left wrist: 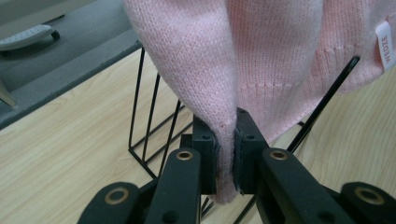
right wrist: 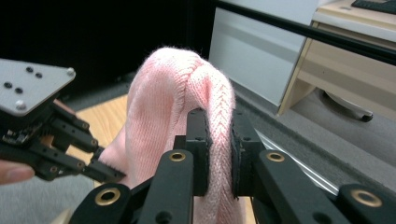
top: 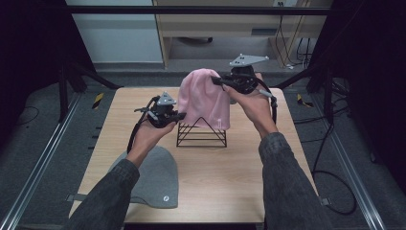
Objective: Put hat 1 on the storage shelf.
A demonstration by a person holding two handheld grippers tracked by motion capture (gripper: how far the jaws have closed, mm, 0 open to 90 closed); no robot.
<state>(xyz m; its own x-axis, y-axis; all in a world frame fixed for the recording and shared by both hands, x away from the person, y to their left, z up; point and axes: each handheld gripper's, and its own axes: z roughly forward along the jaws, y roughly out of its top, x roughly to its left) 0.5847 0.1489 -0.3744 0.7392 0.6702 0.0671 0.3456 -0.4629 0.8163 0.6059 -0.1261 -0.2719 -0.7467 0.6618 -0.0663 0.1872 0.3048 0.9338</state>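
A small white tag [left wrist: 385,45] sewn to the pink knit beanie [top: 205,98] carries upright grey lettering that seems to read "WEDZE". The beanie is soft, fine-ribbed wool-like knit with a cabled ridge over its rounded crown, and it hangs above a black wire rack [top: 201,133] of thin triangular rods on the pale wood-grain table [top: 239,187]. The left gripper [left wrist: 226,154] pinches a fold of the beanie's lower hem between its black pads; the right gripper [right wrist: 219,154] clamps the crown's ridge. A flat grey beanie [top: 154,177] with a small round badge lies near the table's front left corner.
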